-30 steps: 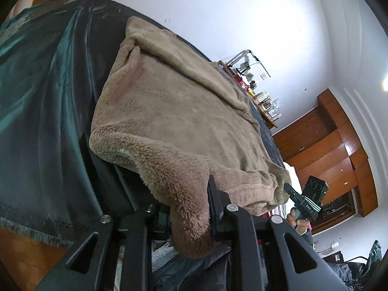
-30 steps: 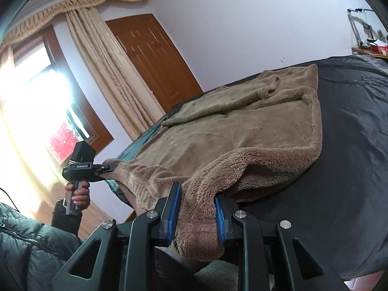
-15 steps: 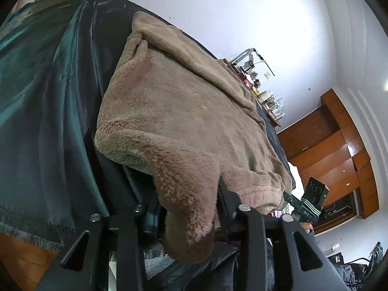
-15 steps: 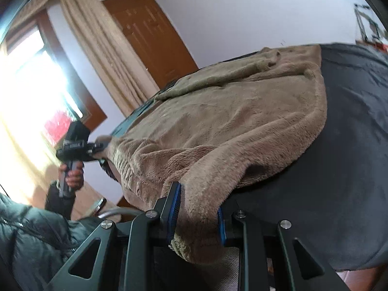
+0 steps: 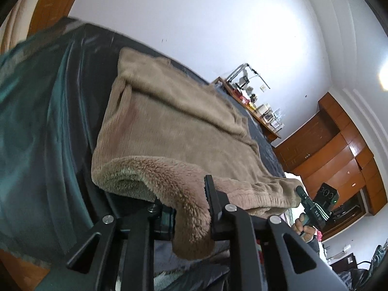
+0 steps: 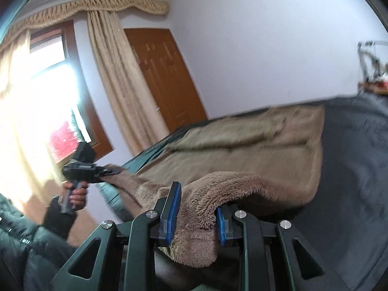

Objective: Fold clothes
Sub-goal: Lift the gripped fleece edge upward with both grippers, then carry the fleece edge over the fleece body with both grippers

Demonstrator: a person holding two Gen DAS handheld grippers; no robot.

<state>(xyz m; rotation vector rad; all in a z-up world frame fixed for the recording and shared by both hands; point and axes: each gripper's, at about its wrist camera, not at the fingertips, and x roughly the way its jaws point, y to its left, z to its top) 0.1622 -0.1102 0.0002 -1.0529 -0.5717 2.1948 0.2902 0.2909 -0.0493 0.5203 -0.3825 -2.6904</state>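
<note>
A tan fleece garment (image 5: 174, 131) lies spread on a bed with a dark teal cover (image 5: 36, 133). My left gripper (image 5: 189, 208) has one near corner of the hem between its jaws, which are closing and pressing on the fabric; the fleece hangs down over them. My right gripper (image 6: 197, 213) is shut on the other near corner of the garment (image 6: 242, 150), with its blue pads (image 6: 173, 208) squeezing the pile. Each view shows the other gripper pinching its own corner: the right gripper (image 5: 303, 194) and the left gripper (image 6: 106, 171). The near hem stretches between them, lifted off the bed.
A person's hand (image 6: 77, 194) and a dark padded sleeve (image 6: 29, 242) are at the lower left. Behind are a wooden door (image 6: 165, 77), a beige curtain (image 6: 114, 84) and a bright window (image 6: 48, 84). A cluttered shelf (image 5: 254, 104) and wooden wardrobes (image 5: 339, 150) stand beyond the bed.
Both grippers have risen with the garment's near corners, and the hem has lifted with them. The left jaws loosened briefly and now squeeze the fleece again.
</note>
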